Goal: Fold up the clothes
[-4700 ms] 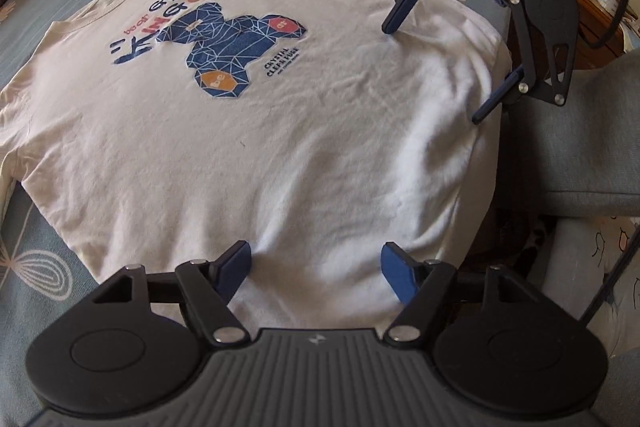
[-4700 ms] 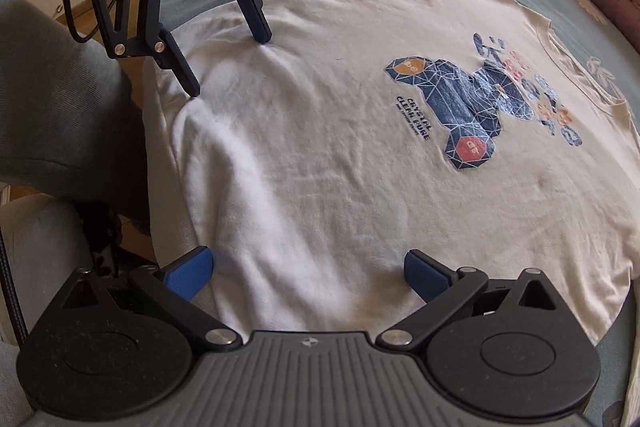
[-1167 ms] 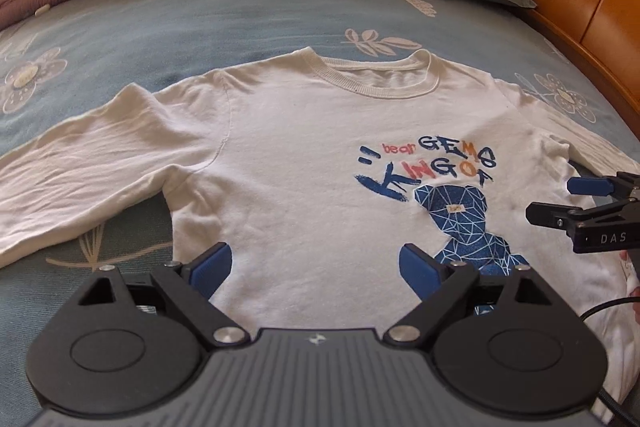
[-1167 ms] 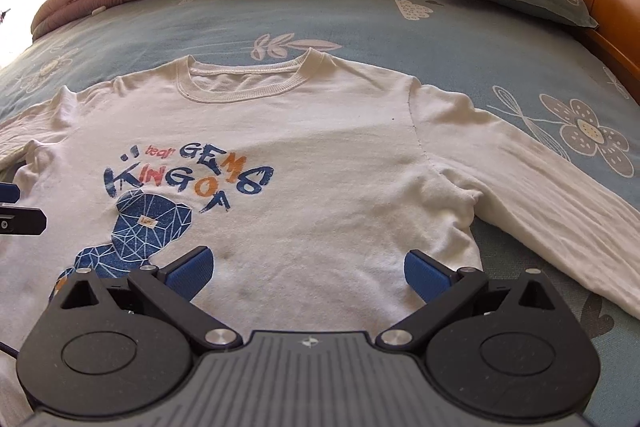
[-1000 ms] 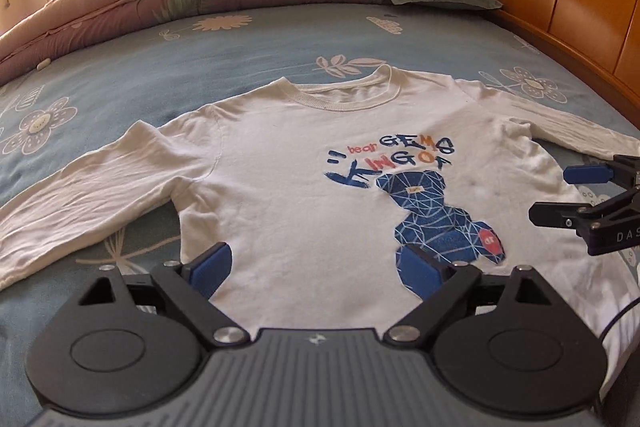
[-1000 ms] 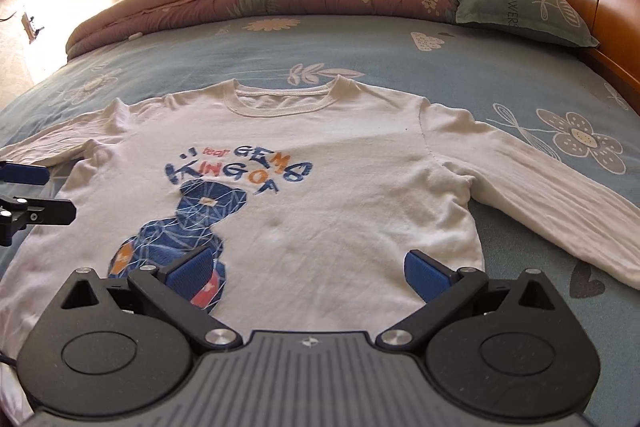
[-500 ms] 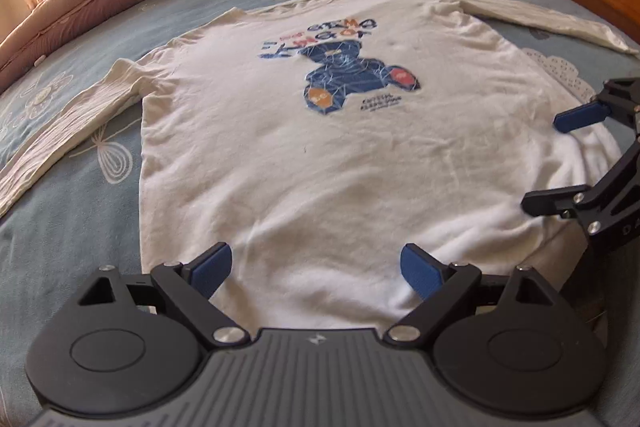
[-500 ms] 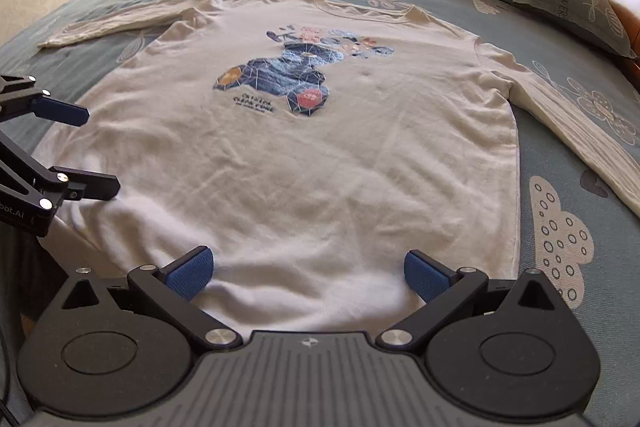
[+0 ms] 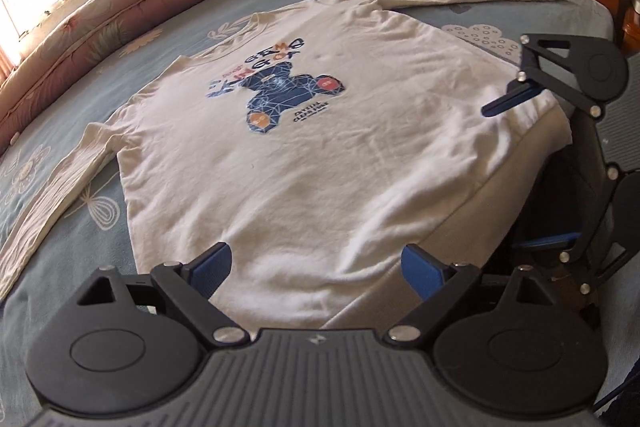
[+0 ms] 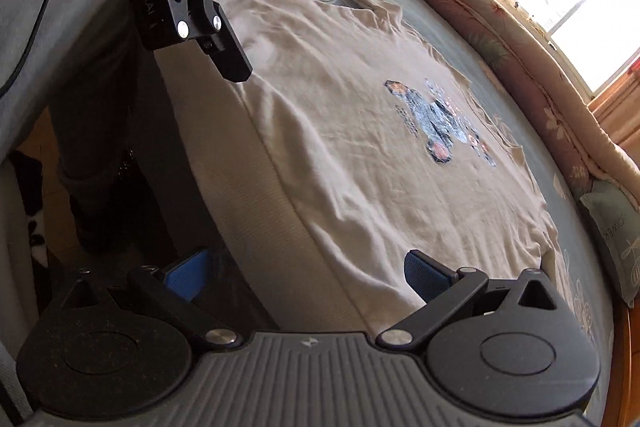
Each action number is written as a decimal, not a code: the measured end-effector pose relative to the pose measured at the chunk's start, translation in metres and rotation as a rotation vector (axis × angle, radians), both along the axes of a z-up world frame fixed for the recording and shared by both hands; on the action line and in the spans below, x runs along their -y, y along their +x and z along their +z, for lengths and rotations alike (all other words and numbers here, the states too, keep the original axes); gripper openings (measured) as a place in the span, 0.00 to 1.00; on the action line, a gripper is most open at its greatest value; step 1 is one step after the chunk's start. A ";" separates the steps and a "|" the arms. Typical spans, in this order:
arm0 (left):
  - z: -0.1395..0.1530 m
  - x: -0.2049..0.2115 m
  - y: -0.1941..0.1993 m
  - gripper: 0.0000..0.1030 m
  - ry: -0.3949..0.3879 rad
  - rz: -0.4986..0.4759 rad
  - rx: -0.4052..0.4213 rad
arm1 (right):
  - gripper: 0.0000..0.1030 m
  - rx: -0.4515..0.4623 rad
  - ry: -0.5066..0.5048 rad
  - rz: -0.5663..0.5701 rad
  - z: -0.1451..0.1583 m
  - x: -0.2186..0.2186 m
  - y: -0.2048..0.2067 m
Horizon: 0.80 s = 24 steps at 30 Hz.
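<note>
Right wrist only: shirt point(image 10: 360, 131) hem overhanging bed edge point(image 10: 256, 267); both grippers' jaws spread wide.

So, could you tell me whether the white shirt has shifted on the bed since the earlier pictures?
No; the white shirt still lies beside the sheet's whisk print, as before.

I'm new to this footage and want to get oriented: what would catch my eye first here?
A white long-sleeved shirt lies flat, front up, across the blue floral bedspread, with a blue bear print on its chest and its hem hanging over the near bed edge. Both open grippers sit at that hem: the left gripper low in its own view, the right gripper at the hem's right corner.
</note>
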<state>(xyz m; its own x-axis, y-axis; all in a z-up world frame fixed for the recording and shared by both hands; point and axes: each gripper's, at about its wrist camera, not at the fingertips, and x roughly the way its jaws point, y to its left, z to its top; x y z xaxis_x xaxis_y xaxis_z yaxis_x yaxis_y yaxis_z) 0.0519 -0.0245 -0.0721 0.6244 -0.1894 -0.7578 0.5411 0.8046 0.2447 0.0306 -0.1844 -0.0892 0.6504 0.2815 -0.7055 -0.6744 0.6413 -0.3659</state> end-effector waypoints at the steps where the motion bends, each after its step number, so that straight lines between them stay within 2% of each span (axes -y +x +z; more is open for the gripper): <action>1: 0.000 0.004 -0.004 0.89 0.006 -0.027 0.003 | 1.00 0.014 -0.013 0.012 -0.001 -0.003 -0.001; 4: -0.001 0.016 -0.017 0.89 0.024 -0.102 0.020 | 1.00 0.056 -0.052 0.050 -0.004 -0.011 -0.006; 8: -0.013 0.034 -0.024 0.89 0.032 -0.194 -0.031 | 1.00 0.110 -0.096 0.091 -0.007 -0.020 -0.010; 9: -0.019 0.039 -0.025 0.89 0.052 -0.210 -0.027 | 1.00 0.118 -0.073 0.065 -0.001 -0.018 -0.007; 11: -0.024 0.046 -0.021 0.89 0.098 -0.200 0.010 | 1.00 0.121 -0.041 0.027 0.006 -0.015 0.000; 16: 0.000 0.032 -0.005 0.89 0.009 -0.125 0.047 | 1.00 0.078 0.025 -0.010 0.011 -0.004 0.004; 24: 0.014 0.027 0.014 0.89 -0.023 -0.110 0.041 | 1.00 0.052 0.100 -0.042 0.017 0.011 -0.007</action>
